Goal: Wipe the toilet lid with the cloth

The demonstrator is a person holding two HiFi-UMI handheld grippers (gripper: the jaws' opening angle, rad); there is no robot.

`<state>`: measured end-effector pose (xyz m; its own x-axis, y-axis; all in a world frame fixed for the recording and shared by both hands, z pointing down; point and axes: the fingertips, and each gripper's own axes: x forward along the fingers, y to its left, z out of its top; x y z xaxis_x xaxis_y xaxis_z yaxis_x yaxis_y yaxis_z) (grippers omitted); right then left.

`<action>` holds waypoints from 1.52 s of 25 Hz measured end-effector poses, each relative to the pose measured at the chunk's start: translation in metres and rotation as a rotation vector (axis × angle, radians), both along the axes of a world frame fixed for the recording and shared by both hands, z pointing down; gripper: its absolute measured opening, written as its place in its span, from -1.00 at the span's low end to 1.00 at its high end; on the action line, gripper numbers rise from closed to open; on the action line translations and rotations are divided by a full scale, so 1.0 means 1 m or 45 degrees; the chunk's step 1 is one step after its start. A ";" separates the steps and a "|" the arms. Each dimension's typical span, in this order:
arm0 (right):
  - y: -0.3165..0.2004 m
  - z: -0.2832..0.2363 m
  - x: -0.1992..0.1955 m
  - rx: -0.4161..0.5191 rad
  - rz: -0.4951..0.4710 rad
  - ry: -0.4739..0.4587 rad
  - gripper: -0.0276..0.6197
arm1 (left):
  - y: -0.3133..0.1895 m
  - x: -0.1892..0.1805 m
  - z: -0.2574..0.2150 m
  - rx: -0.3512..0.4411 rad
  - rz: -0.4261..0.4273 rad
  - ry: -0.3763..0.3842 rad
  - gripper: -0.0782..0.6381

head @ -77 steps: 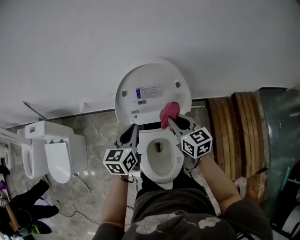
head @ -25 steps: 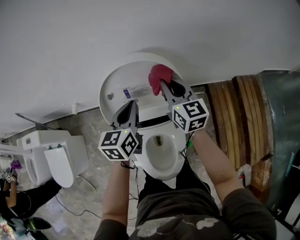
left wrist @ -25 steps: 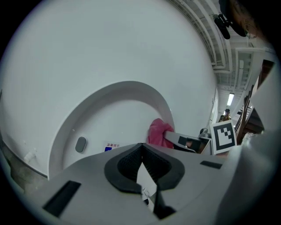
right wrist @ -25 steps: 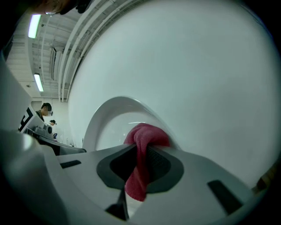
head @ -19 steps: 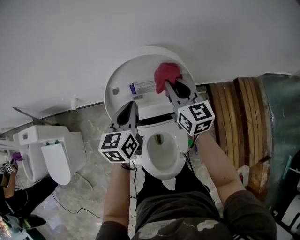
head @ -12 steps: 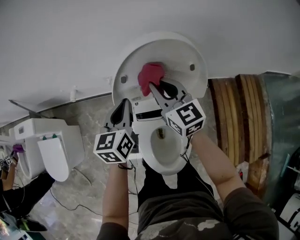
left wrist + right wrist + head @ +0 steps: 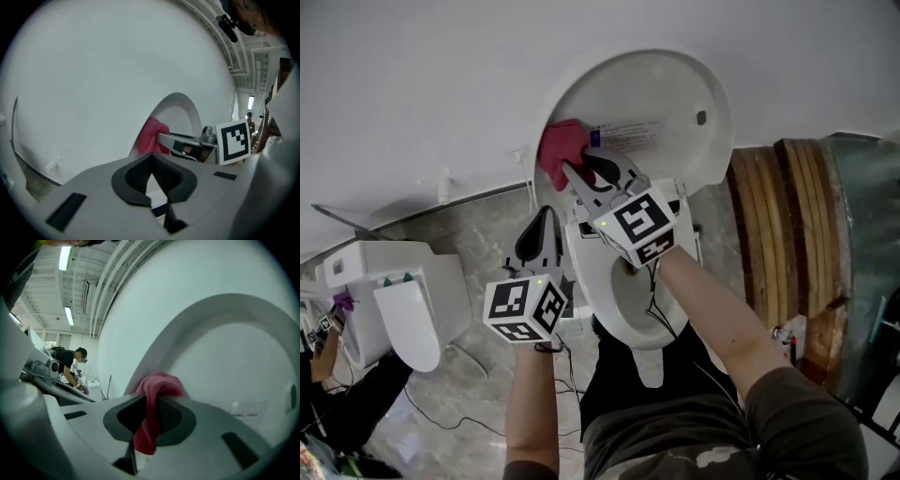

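Toilet lid (image 7: pixel 667 94) upright, cloth (image 7: pixel 560 150) at its left edge

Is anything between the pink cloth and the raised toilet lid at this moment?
Nothing visible. The right gripper is shut on the pink cloth, which sits at the left edge of the toilet lid in the head view. The left gripper, shut and empty, hangs lower, clear of it.

We cannot read the print on the label (image 7: pixel 628 134) of the toilet lid (image 7: pixel 670 89); it is too small. The right gripper (image 7: pixel 570 171) covers part of the cloth (image 7: pixel 555 145) and the toilet bowl (image 7: pixel 623 305). The left edge cuts off a person (image 7: pixel 356 394) in dark clothing.
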<state>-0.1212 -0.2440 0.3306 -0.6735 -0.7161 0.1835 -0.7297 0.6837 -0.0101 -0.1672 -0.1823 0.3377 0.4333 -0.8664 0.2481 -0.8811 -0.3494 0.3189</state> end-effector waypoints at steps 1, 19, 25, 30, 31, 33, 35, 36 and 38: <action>-0.002 0.003 0.006 0.004 0.022 0.003 -0.78 | 0.001 0.004 0.003 0.000 0.014 -0.012 -0.76; -0.018 0.029 0.221 -0.094 0.484 -0.073 -0.78 | -0.005 0.112 0.022 -0.028 0.105 0.030 -0.76; -0.003 0.037 0.256 -0.126 0.512 -0.093 -0.78 | 0.002 0.146 0.026 -0.038 0.115 0.053 -0.76; 0.003 0.041 0.257 -0.142 0.496 -0.094 -0.78 | 0.004 0.147 0.024 -0.031 0.085 0.059 -0.76; 0.005 0.042 0.252 -0.141 0.482 -0.084 -0.78 | 0.004 0.144 0.025 -0.030 0.072 0.060 -0.76; 0.010 0.044 0.235 -0.137 0.429 -0.049 -0.78 | 0.004 0.136 0.026 -0.033 0.039 0.062 -0.76; 0.016 0.048 0.207 -0.147 0.352 -0.030 -0.78 | 0.005 0.122 0.028 -0.039 0.003 0.065 -0.76; 0.019 0.051 0.190 -0.156 0.312 -0.031 -0.78 | 0.005 0.114 0.029 -0.040 -0.015 0.067 -0.76; 0.023 0.055 0.156 -0.170 0.229 -0.037 -0.78 | 0.004 0.095 0.031 -0.042 -0.052 0.066 -0.76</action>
<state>0.0350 -0.2210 0.3855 -0.5434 -0.7960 0.2667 -0.8379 0.5336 -0.1145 -0.0723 -0.1788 0.3692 0.4107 -0.8754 0.2550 -0.8765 -0.3020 0.3749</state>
